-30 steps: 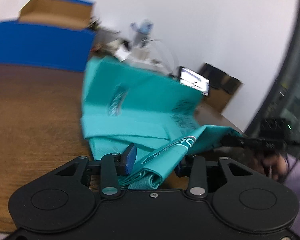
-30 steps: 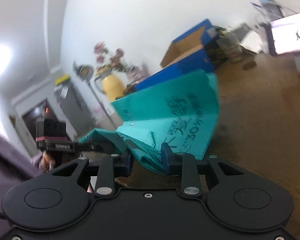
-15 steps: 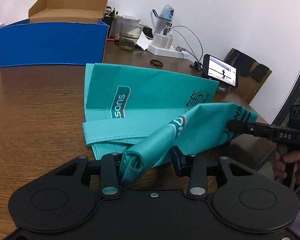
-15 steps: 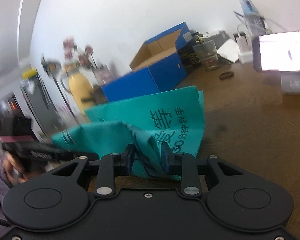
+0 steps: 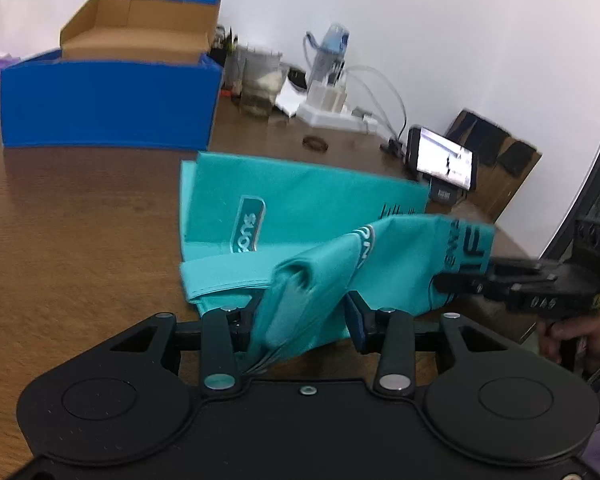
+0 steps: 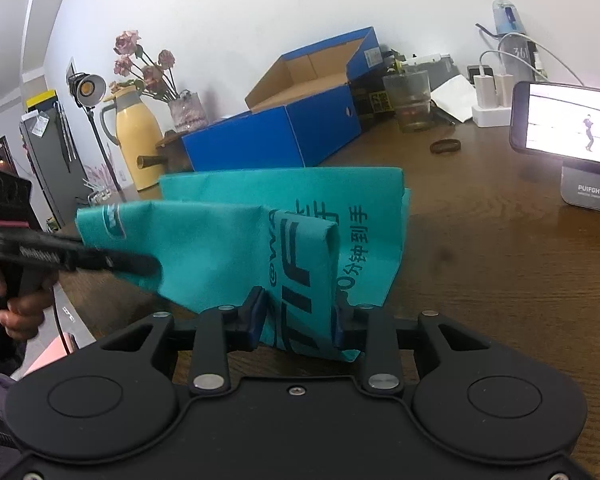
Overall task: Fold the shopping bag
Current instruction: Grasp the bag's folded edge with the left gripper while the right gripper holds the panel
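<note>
We hold the teal shopping bag by its near edge, lifted off the brown table. Left gripper fingers clenched on bunched fabric at 6 o'clock; right gripper pinching the printed fold likewise. Far half lies flat toward 12 o'clock. Blue box at 10 o'clock, phone at 2 o'clock; bare wood left of bag.

Since a second ago both grippers swung the bag down from mid-air, so its far half lies flat on the table now.
</note>
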The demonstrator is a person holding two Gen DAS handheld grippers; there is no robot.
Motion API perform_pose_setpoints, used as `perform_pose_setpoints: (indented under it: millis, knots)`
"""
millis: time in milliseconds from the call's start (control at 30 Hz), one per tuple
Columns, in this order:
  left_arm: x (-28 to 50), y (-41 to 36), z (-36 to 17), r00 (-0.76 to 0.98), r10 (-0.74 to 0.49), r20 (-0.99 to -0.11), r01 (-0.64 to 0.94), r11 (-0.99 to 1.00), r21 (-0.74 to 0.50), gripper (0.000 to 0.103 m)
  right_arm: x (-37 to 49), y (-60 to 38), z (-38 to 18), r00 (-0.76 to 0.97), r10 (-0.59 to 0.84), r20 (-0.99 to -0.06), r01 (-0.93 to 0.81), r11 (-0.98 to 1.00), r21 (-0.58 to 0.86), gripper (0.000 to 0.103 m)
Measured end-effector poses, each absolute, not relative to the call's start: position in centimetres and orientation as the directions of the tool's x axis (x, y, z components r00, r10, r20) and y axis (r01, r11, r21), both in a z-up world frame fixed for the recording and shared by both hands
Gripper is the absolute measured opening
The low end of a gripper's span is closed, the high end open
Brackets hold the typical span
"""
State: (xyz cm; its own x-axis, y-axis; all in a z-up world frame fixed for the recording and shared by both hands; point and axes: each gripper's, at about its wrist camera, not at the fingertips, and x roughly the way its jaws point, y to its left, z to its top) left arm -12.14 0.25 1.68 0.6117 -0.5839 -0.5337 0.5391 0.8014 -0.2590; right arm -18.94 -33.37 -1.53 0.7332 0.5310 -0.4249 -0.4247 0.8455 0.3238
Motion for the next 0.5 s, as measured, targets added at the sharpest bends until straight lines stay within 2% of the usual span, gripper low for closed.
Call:
perform_pose_setpoints:
  millis: [167,300,400,500]
  knots:
    - [-12.6,0.0,2.3,0.659,-0.548,-0.515,0.535,0.823,-0.191,0.043,-18.6,-33.4,-1.6,0.719,0.551,-0.424,-0.427,0.831,0.356,0.034]
    - [-11.4,-0.5,1.2,0.660,-0.499,-0.562,0.465,0.859,-0.216,0.045,-18.3,-33.4,-1.7,0.707,0.566,-0.423,-0.428,0.819,0.382,0.035]
    - [-10.8,-0.9,1.0,0.650,-0.473,-0.594,0.447,0.871,-0.205,0.045,-18.2,-33.8,-1.9,0.704,0.582,-0.407,-0.411,0.801,0.435,0.041]
    - [-10.3,-1.0,1.1,0.634,-0.468,-0.616,0.451,0.870,-0.196,0.045,-18.0,-34.1,-1.8,0.692,0.617,-0.375,-0.411,0.763,0.499,0.056]
